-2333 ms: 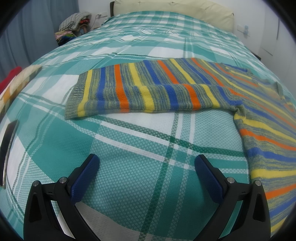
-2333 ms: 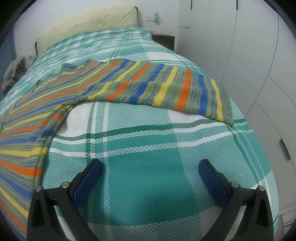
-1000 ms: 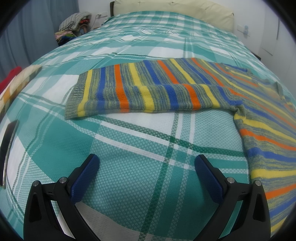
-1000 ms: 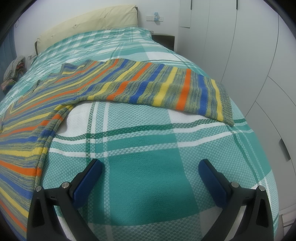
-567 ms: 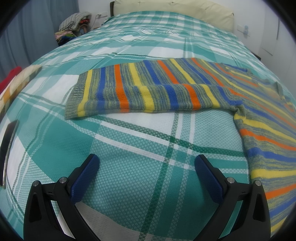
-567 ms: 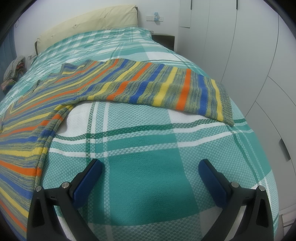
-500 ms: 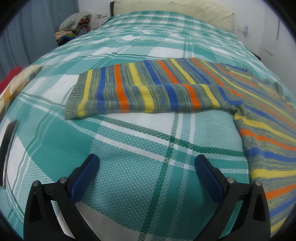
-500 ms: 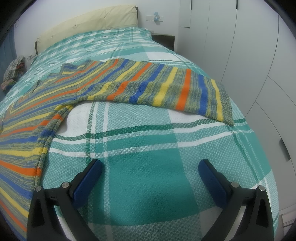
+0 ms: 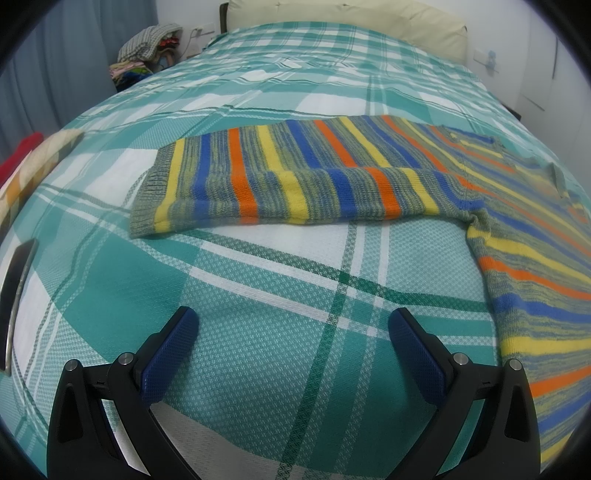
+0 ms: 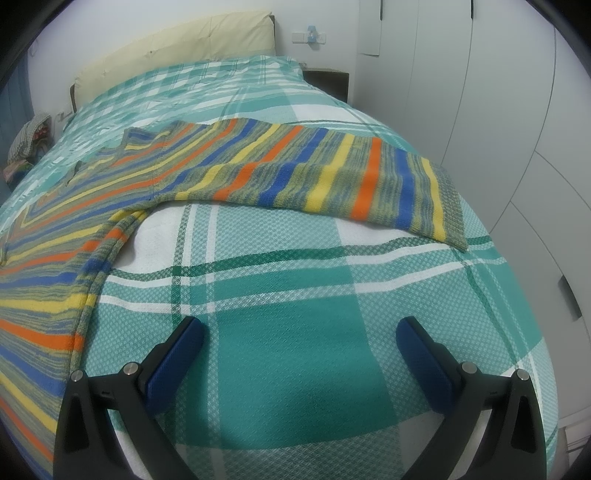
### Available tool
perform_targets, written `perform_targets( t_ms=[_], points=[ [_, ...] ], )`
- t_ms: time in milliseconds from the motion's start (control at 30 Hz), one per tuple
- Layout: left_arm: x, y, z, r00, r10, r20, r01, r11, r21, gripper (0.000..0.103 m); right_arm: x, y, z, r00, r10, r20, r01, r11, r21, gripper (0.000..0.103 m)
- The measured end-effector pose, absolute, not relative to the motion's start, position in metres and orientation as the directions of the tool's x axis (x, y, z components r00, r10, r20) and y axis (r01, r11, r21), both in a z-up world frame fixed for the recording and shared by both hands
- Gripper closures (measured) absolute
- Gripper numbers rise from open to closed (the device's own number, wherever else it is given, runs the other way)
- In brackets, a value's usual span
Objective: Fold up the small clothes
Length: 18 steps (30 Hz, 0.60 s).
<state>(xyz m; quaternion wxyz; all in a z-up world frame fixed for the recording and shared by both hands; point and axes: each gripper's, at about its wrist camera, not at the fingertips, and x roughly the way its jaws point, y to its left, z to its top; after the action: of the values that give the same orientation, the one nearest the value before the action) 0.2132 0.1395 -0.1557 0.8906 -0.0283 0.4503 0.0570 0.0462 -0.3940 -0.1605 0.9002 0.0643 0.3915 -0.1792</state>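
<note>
Clothes pile [image 9: 149, 48] at far left, beside the bed's head end, against a grey-blue curtain [image 9: 55, 74]; a red and cream cloth [image 9: 29, 158] lies at the bed's left edge. Bed [image 9: 258, 350] covered by a teal, white and green plaid cover, with a cream headboard cushion [image 9: 343, 14] at the far end. Left gripper [image 9: 293, 332] hovers over bare plaid near the foot of the bed, its jaws spread wide, blue pads empty and touching nothing. Striped sweater [image 9: 295, 184], knitted in orange, yellow, blue and grey-green bands, lies flat across the middle of the bed, beyond both grippers. In the left wrist view its left sleeve extends leftward, ending in a ribbed cuff [image 9: 147, 199], while the body runs off to the right. In the right wrist view the body of the sweater [image 10: 74, 236] fills the left side and its right sleeve [image 10: 332, 181] reaches right toward the bed's edge, ending in a ribbed cuff [image 10: 452, 206]. Right gripper [image 10: 299, 338] likewise hovers above bare plaid, jaws spread wide and empty, just right of the sweater's hem edge. White wardrobe doors [image 10: 498, 110] stand at far right, with a dark nightstand [image 10: 327, 83] beside the headboard.
</note>
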Motion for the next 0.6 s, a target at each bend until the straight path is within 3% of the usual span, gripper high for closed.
perform_targets(
  t_ms=[600],
  points=[
    [0.2134,0.1396,-0.1558,0.588,0.077,-0.805,-0.127,0.992,0.001,0.000,0.0459,-0.3956,-0.1604,0.625,-0.269,-0.733,0.372,0.928,-0.023,0.000]
  ],
)
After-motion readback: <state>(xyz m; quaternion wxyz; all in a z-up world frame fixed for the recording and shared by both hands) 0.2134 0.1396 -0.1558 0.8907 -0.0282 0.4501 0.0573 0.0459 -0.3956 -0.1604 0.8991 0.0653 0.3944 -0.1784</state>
